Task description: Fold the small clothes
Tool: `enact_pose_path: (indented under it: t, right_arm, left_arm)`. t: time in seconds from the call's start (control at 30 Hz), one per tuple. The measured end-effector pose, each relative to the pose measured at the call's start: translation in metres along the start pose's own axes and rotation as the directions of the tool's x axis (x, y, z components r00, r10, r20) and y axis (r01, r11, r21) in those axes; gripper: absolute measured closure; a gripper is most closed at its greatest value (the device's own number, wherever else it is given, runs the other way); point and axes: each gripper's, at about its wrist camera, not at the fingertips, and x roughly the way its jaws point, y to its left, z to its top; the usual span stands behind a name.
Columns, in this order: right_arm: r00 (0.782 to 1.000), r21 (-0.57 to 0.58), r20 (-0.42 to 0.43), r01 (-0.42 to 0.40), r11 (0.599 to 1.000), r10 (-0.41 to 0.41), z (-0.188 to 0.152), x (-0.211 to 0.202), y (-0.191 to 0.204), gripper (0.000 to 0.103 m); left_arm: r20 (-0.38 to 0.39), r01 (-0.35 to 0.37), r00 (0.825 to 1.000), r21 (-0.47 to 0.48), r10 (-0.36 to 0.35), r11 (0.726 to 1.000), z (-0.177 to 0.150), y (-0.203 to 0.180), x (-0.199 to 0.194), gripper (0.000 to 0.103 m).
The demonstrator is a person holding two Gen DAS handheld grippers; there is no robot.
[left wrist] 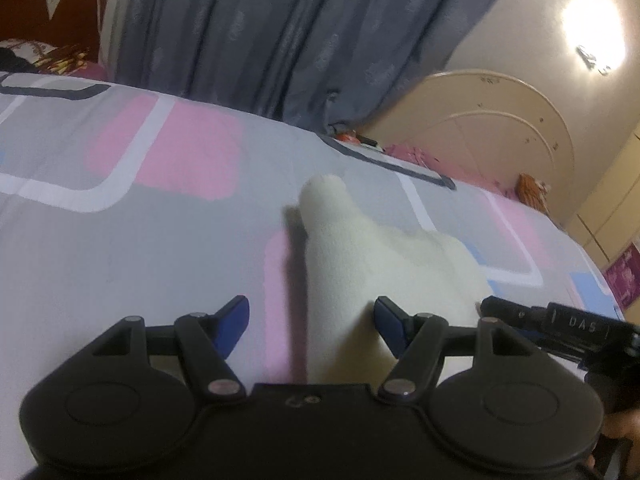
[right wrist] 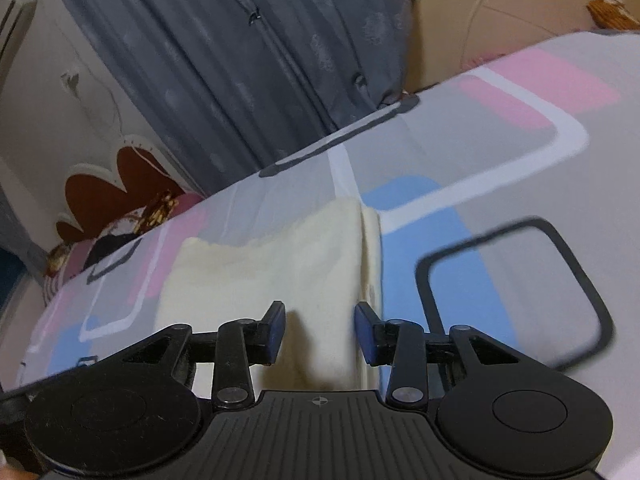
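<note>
A small cream fleece garment (left wrist: 380,256) lies on the patterned bed sheet (left wrist: 140,248). In the left wrist view my left gripper (left wrist: 312,320) is open, its blue-padded fingers spread over the garment's near left edge, and a narrow sleeve-like end points away. In the right wrist view the same garment (right wrist: 280,264) lies flat with a folded edge along its right side. My right gripper (right wrist: 320,328) is open, its fingers straddling the garment's near edge. Part of the right gripper shows at the right of the left wrist view (left wrist: 560,328).
The bed sheet (right wrist: 500,160) is grey with pink, blue and white rounded rectangles. Grey curtains (left wrist: 280,32) hang behind the bed. A cream headboard (left wrist: 500,128) stands at the right, pillows (right wrist: 120,232) and another headboard at the left.
</note>
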Motion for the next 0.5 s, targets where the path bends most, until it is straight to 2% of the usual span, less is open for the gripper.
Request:
enact_pose_path:
  t: [0.17,0.2,0.27,0.33,0.4,0.43,0.47,0.5]
  right_arm:
    - [1.000,0.000,-0.002,-0.011,1.000,0.011,0.011,0.026,-0.006,0.065]
    - [1.000,-0.002,0.001,-0.016,1.000,0.016,0.013,0.030,-0.006,0.068]
    - [1.000,-0.027,0.004,-0.008,1.000,0.008,0.011,0.031,-0.004,0.093]
    - [1.000,-0.039,0.028,-0.006,0.999,0.007,0.008,0.023,-0.004,0.096]
    - [0.995,-0.065,0.096,0.002,0.998,0.004,0.002,0.005,-0.003,0.098]
    - [0.994,-0.077,0.106,0.035,0.996,-0.027,-0.003,0.003,-0.004,0.098]
    - [0.995,-0.099,0.074,0.076,0.992,-0.069,-0.008,0.011,-0.007,0.098]
    - [0.995,-0.100,0.056,0.083,0.991,-0.078,-0.011,0.017,-0.011,0.098]
  left_arm:
    - [-0.008,0.000,1.000,-0.054,-0.001,0.999,0.016,0.010,0.021,0.033]
    - [-0.011,0.002,1.000,-0.060,-0.003,0.998,0.016,0.010,0.024,0.033]
    - [-0.013,0.002,1.000,-0.070,-0.003,0.998,0.018,0.011,0.029,0.032]
    - [-0.011,0.017,1.000,-0.079,-0.017,0.997,0.018,0.012,0.026,0.033]
    - [-0.002,0.032,0.999,-0.059,-0.032,0.998,0.018,0.009,0.025,0.031]
    - [-0.003,0.034,0.999,-0.045,-0.035,0.998,0.017,0.007,0.027,0.027]
    - [-0.009,0.026,1.000,-0.038,-0.026,0.999,0.016,0.005,0.031,0.025]
    - [-0.014,0.017,1.000,-0.036,-0.018,0.999,0.017,0.004,0.035,0.025]
